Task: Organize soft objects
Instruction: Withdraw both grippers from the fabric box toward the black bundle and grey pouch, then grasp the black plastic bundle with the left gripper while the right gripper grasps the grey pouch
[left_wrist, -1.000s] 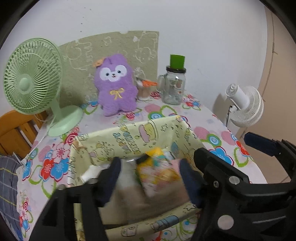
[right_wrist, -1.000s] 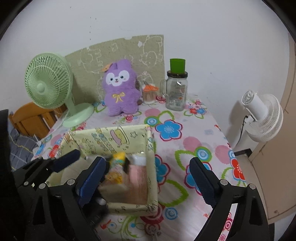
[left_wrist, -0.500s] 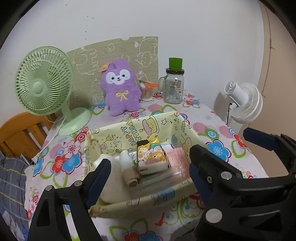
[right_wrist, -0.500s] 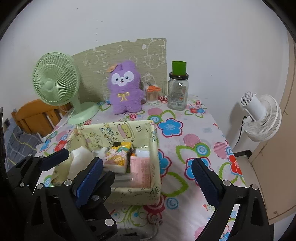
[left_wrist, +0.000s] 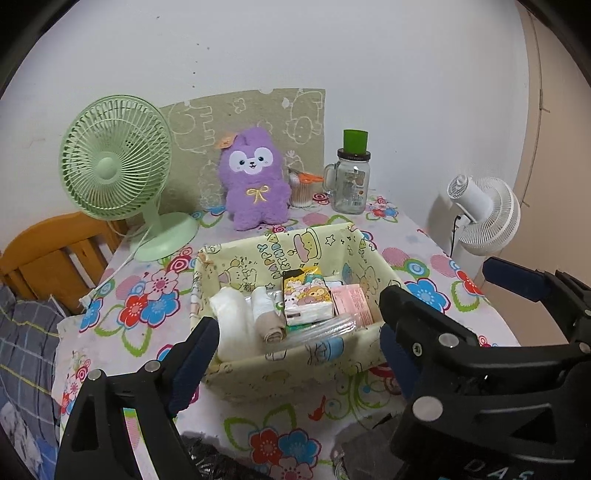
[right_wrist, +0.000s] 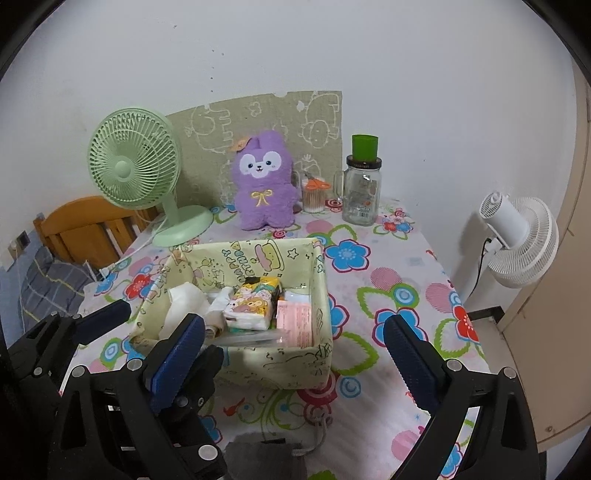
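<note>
A yellow cartoon-print fabric basket sits on the floral tablecloth. It holds a cartoon tissue pack, a pink pack, white rolled cloths and a clear plastic piece. My left gripper is open and empty, at the near side of the basket. My right gripper is open and empty, also at the near side. A purple plush sits upright at the back of the table.
A green desk fan stands back left. A glass jar with a green cup on top and a cotton-swab cup stand back right. A white fan stands beyond the table's right edge. A wooden chair is left.
Both grippers have drawn back from the basket toward the near table edge. The left gripper, which was down inside the basket at the tissue pack, is now out of it and empty.
</note>
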